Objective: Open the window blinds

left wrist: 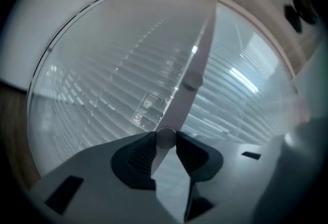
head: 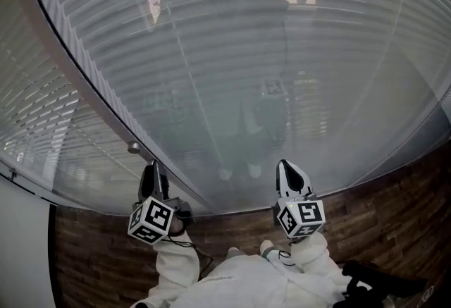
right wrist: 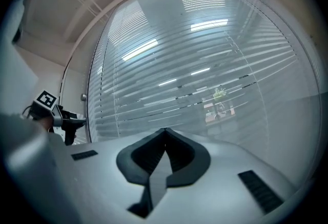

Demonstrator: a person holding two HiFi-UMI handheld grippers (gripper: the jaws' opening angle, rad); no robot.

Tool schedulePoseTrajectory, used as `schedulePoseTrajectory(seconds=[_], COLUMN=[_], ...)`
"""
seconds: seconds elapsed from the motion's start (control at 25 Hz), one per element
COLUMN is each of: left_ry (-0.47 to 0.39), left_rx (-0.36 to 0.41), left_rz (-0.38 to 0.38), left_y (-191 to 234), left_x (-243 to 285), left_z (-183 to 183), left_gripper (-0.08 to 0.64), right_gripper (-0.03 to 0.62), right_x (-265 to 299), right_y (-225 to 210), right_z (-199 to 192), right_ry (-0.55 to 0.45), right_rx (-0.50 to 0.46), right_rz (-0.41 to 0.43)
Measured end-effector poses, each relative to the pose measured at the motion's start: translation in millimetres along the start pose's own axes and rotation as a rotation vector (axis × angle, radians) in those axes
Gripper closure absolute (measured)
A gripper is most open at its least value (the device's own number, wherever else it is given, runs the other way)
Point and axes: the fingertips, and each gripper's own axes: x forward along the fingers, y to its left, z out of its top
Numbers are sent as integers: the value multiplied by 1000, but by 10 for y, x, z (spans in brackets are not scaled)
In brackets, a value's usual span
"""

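My left claw (left wrist: 165, 140) is clamped on a small pale round knob (left wrist: 165, 136) on the window's upright frame bar (left wrist: 204, 43). My right claw (right wrist: 165, 130) is held level off to its side, tips pinched together on nothing. Straight ahead the blinds (right wrist: 205, 64) fill the window: grey horizontal slats, nearly shut, with daylight and blurred outdoor shapes leaking between them.

Dark wooden plank floor (head: 91, 257)
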Motion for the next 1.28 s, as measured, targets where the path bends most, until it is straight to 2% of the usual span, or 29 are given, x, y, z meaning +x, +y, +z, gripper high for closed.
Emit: schedulePoseTrajectory(seconds=[0.08,0.24,0.32,0.4,0.48,0.56,0.6,0.64,0.68,0.72,0.76,0.84,1.04,1.08,1.12,1.16,1.2,1.28], left_ry=[-5,-17,-25,-27,-45,-74,-85,-85,-73,-51,-24,33,123,127,126,127,135,165], left_rx=[-267,-859,-1108,-1315,-1501,-1618,-1625,-1574,-1448,-1254,-1019,-491,932,1191,1407,1560,1649,1724], left_rz=[-51,-125,-154,-186,-215,-246,-262,-280,-301,-316,-316,-259,70,112,135,137,122,85], left_y=[-1,-63,-58,-51,-12,9,18,11,-22,-71,-111,-107,75,57,14,-38,-83,-109], left_x=[7,-11,-20,-26,-36,-45,-45,-46,-54,-72,-97,-151,-229,-216,-191,-163,-136,-95], left_z=[-42,-31,-19,-44,-84,-95,-94,-84,-66,-46,-34,-32,-19,-24,-33,-52,-77,-125], left_gripper=[437,437,437,437,437,437,437,437,436,437,436,424,377,377,377,377,378,379], right_gripper=[581,581,581,581,581,581,581,581,581,581,581,581,581,581,581,581,581,581], right_x=[-9,-35,-54,-72,-85,-91,-92,-94,-97,-102,-106,-116,-145,-146,-145,-145,-145,-151], right_y=[10,21,31,34,32,24,19,14,9,4,1,-4,-24,-18,-10,-2,7,17], right_z=[-17,3,22,1,-29,-37,-34,-30,-26,-21,-14,-1,-27,-30,-31,-29,-26,-19], right_ry=[3,5,3,2,3,3,2,2,3,4,4,4,8,9,9,8,7,3], right_rx=[9,22,28,32,36,42,43,42,40,38,36,33,43,45,46,47,47,49], right_rz=[3,8,9,10,10,9,8,7,7,7,7,8,-1,0,2,4,5,6])
